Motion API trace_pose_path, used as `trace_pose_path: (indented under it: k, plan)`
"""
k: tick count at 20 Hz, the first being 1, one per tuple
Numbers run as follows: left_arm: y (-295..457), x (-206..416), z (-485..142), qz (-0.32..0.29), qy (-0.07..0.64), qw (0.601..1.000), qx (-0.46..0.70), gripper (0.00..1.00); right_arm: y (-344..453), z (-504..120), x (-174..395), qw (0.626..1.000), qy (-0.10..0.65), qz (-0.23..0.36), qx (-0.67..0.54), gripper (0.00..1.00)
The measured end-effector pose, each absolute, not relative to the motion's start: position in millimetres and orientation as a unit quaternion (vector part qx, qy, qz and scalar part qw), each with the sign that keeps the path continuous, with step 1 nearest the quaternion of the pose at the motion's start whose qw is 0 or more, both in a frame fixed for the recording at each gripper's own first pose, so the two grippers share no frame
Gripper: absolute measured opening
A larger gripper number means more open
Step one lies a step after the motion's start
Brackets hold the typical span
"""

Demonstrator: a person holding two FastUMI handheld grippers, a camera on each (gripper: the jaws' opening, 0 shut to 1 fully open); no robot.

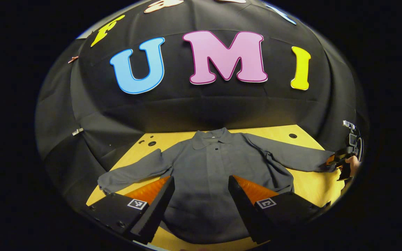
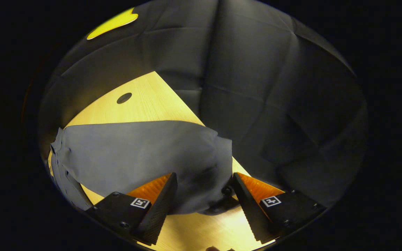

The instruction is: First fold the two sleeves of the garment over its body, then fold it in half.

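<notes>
Grey, soft shirt spread flat on the yellow wooden bench, both sleeves out, nothing folded yet.

Cloth like this garment looks light and limp, so by my judgement it will sag and drag rather than hold shape; the cuffs are the places to pinch, then the hem for the halving. In the left gripper view the left tool hovers wide open over the lower body, holding nothing. In the right gripper view the right tool stands open astride the end of the right sleeve, cuff between its jaws, not yet pinched. The bench carries no containers that I can see.
</notes>
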State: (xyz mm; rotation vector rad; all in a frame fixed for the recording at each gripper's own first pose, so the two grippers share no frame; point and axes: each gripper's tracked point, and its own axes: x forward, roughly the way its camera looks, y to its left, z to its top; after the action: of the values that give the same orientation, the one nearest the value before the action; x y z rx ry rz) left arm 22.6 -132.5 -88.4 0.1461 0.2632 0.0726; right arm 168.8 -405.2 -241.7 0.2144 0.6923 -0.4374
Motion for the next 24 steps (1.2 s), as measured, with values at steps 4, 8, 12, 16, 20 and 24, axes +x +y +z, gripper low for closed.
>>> trace_pose_path:
  k: [4,8,12,16,20,24]
  plan:
    - [-133.7,29.7,-89.2,0.039,0.133,0.987,0.075,0.98,-405.1,-231.1,171.6,0.916,0.331,-0.204,0.1,0.88]
    - [-129.4,30.0,-90.2,0.046,0.137,0.987,0.075,0.98,-389.9,-234.3,180.0,0.922,0.326,-0.186,0.095,0.29]
    - [-111.4,25.3,-85.0,0.062,0.133,0.987,0.074,0.98,-382.4,-234.8,180.7,0.92,0.337,-0.176,0.093,0.07]
    - [-79.1,17.5,-93.4,0.088,0.151,0.984,0.046,0.98,-377.0,-197.2,184.0,0.928,0.312,-0.178,0.097,0.06]
    - [-46.5,13.9,-99.1,0.11,0.166,0.98,0.008,0.98,-360.1,-158.5,187.1,0.94,0.298,-0.158,0.053,0.07]
    - [-20.8,10.1,-90.7,0.111,0.152,0.982,0.013,0.98,-342.5,-125.7,182.6,0.953,0.271,-0.136,0.024,0.07]
